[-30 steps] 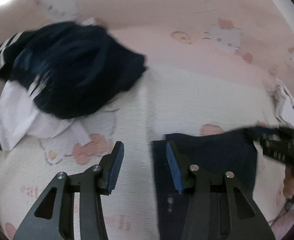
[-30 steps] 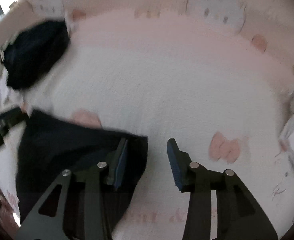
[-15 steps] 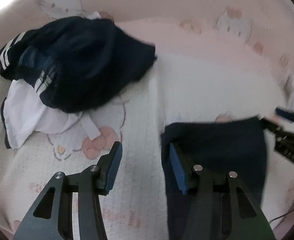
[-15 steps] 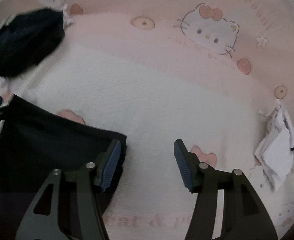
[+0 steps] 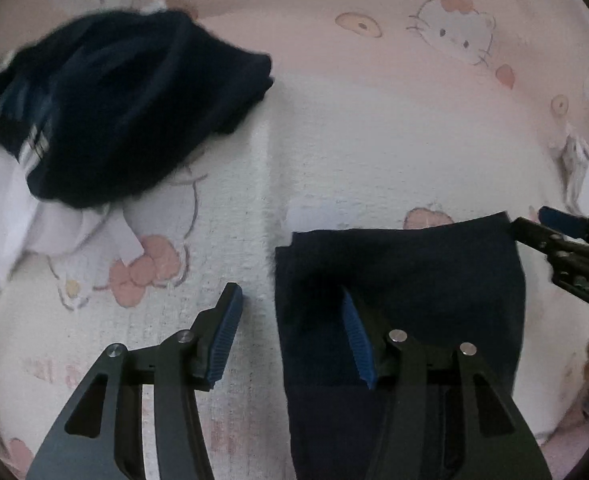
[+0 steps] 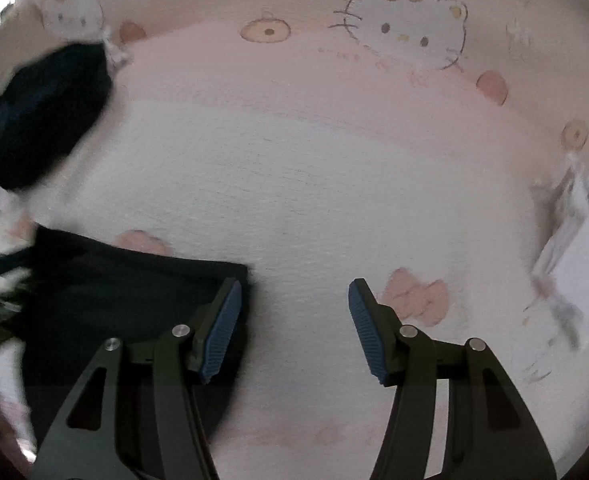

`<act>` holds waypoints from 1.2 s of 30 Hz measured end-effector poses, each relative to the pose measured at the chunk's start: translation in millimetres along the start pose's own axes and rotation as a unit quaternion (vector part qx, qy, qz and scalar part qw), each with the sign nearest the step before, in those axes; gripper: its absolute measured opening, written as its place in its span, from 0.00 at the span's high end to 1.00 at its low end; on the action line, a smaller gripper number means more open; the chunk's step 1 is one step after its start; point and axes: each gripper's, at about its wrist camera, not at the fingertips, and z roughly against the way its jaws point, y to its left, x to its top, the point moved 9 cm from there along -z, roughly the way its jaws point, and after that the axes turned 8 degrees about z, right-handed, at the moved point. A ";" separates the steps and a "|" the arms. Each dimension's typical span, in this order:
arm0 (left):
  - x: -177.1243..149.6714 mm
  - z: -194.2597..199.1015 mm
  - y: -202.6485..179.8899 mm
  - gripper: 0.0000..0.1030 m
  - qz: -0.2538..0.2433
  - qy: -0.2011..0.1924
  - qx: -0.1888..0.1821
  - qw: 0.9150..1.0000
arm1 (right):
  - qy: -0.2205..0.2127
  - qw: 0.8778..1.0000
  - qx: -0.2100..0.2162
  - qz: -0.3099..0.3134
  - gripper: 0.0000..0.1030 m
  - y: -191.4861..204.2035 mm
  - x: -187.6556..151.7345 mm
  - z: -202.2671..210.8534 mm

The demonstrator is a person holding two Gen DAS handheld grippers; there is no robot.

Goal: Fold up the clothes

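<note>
Below, my left gripper (image 5: 290, 336) and right gripper (image 6: 292, 330) stand wide, holding nothing, astride opposite corners of the flat navy garment (image 5: 414, 280) on the bedspread (image 6: 294, 184). Risk: shallow bites may slip, leaving folds askew.

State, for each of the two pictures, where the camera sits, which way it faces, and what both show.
Left wrist: sits behind the open left tool, facing forward over the bed sheet; right tool at the edge.
Right wrist: sits behind the open right tool, facing forward over the sheet.
Shared: folded dark garment, dark clothes pile.
</note>
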 end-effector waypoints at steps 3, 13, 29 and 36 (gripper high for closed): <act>-16.9 24.1 1.8 0.49 0.014 0.009 -0.005 1.000 | 0.007 0.999 0.029 -0.009 0.45 28.3 -10.7 14.1; -135.8 58.1 22.4 0.49 0.103 0.075 -0.067 0.990 | 0.064 0.989 0.090 -0.100 0.45 77.2 -161.4 52.8; -174.8 78.5 17.3 0.48 0.049 0.082 -0.036 0.995 | 0.053 0.997 0.041 -0.039 0.45 77.9 -206.5 66.2; -197.7 85.3 31.8 0.47 0.042 0.098 -0.019 0.994 | 0.025 0.997 0.071 -0.012 0.44 87.7 -205.9 82.1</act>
